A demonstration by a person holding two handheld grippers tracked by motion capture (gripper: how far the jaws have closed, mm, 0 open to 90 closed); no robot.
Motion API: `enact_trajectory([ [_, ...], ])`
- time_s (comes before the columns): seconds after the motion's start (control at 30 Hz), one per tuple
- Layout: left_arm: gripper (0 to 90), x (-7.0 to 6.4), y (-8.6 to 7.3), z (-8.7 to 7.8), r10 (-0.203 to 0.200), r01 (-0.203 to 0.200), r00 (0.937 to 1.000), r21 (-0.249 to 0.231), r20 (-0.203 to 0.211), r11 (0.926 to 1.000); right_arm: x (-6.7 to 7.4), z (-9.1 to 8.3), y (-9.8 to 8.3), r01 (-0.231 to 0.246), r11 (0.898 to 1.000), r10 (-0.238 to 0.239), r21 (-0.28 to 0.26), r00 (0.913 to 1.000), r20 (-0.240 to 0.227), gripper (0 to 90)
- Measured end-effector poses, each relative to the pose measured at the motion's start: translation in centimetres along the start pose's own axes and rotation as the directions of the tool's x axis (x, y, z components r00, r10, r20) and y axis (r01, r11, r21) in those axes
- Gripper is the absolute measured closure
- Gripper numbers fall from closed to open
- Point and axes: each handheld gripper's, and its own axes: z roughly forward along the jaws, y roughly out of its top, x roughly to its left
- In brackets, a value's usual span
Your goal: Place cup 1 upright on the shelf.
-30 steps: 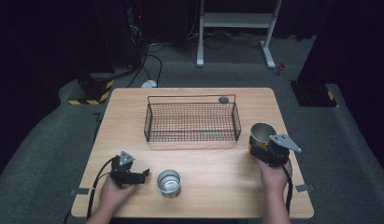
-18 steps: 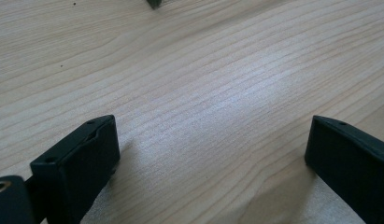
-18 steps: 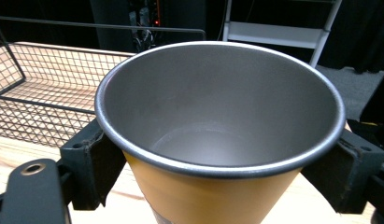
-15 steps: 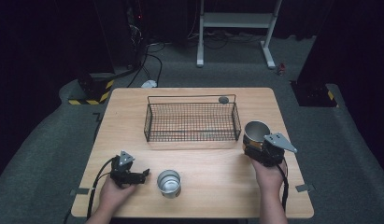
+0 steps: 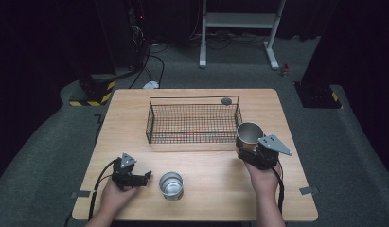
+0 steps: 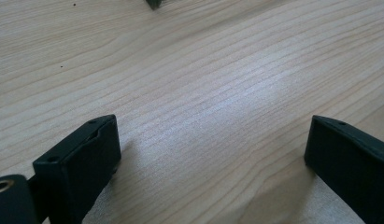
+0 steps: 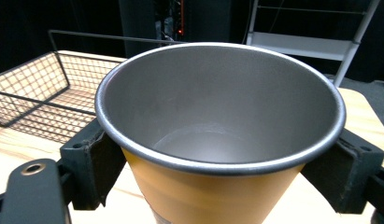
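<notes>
Right gripper (image 7: 217, 186): both pads pressed against opposite sides of the orange cup (image 7: 213, 186), just under its rolled rim, so it is clamped on the cup. Cup upright, long axis vertical, mouth up and tipped slightly toward the camera; grey metal inside, bottom visible and bare. Its base is cut off by the lower edge of the right gripper view, so whether it rests on the table (image 5: 211, 165) or is lifted clear cannot be told there. In the high view the right gripper (image 5: 251, 153) and cup (image 5: 249, 136) sit just off the right end of the basket (image 5: 192, 124), near its front corner; the grey plate and the hand (image 5: 265, 177) hide the jaws and the cup's lower half. Cup against basket wire or just apart: cannot tell. Left gripper (image 6: 213, 154): jaws wide apart with bare wood between them, holding nothing; they have just been closing slightly. Jaw tips cut off at the bottom of the left gripper view. In the high view the left gripper (image 5: 144, 177) lies low at the front left of the table, pointing right toward the steel cup (image 5: 171, 185), which stands upright, mouth up, near but apart from the jaws. A small dark round item (image 5: 226, 100) lies behind the basket's far right corner; too small to identify.
</notes>
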Motion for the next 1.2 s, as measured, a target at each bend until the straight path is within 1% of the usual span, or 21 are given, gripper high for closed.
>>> enact_trajectory([
  [0.17, 4.1, 0.0, 0.0, 0.0, 0.0, 0.0, 1.0, 0.0, 0.001, 1.0, 1.4, 0.2, 0.5, 0.0, 1.0, 0.0, -0.004, 0.9997, -0.025, 14.2],
  [0.2, 4.0, 0.0, 0.0, 0.0, 0.0, 0.0, 1.0, 0.0, 0.002, 1.0, 1.8, 0.3, 0.8, 0.009, 1.0, -0.009, -0.006, 0.9995, -0.029, 14.2],
  [0.23, 4.0, 0.0, 0.0, 0.0, 0.008, -0.008, 1.0, 0.001, 0.005, 1.0, 2.1, 0.5, 1.1, 0.018, 1.0, -0.018, -0.005, 0.9993, -0.034, 14.2],
  [0.27, 3.9, 0.0, 0.0, 0.0, 0.01, -0.01, 0.9999, 0.001, 0.007, 0.9999, 2.3, 0.6, 1.4, 0.016, 1.0, -0.016, -0.005, 0.9992, -0.037, 14.2],
  [0.4, 3.7, 0.0, 0.0, 0.0, 0.01, -0.009, 0.9999, -0.002, 0.01, 1.0, 3.1, 1.2, 2.7, 0.016, 1.0, -0.016, -0.012, 0.9995, -0.028, 14.2],
  [0.43, 3.7, 0.0, 0.0, 0.0, 0.021, -0.021, 0.9997, -0.001, 0.014, 0.9998, 3.3, 1.3, 2.9, 0.021, 1.0, -0.022, -0.014, 0.9994, -0.025, 14.2],
  [0.5, 3.7, 0.0, 0.0, 0.0, 0.021, -0.021, 0.9996, -0.003, 0.021, 0.9998, 3.7, 1.8, 3.4, 0.027, 1.0, -0.028, -0.009, 0.9996, -0.011, 14.2],
  [0.6, 3.7, 0.0, 0.0, 0.0, 0.023, -0.023, 0.9995, 0.0, 0.024, 0.9997, 4.0, 2.5, 3.8, 0.022, 1.0, -0.022, -0.004, 0.9997, -0.013, 14.2],
  [0.67, 3.7, -0.1, 0.0, 0.0, 0.023, -0.023, 0.9994, -0.001, 0.023, 0.9997, 4.3, 2.9, 4.2, 0.024, 1.0, -0.024, 0.005, 0.9997, -0.002, 14.2],
  [0.83, 3.7, -0.1, 0.0, 0.0, 0.027, -0.027, 0.9994, -0.001, 0.023, 0.9996, 4.5, 3.8, 4.7, 0.018, 1.0, -0.018, 0.016, 0.9998, -0.001, 14.2],
  [0.97, 3.7, -0.1, 0.0, 0.0, 0.026, -0.026, 0.9994, -0.001, 0.024, 0.9997, 4.9, 4.4, 5.2, 0.02, 1.0, -0.02, 0.015, 0.9998, -0.003, 14.3],
  [1.2, 3.8, -0.1, 0.0, 0.0, 0.028, -0.028, 0.9993, -0.002, 0.024, 0.9996, 5.7, 5.7, 6.2, 0.026, 1.0, -0.026, -0.004, 0.9996, -0.007, 14.3],
])
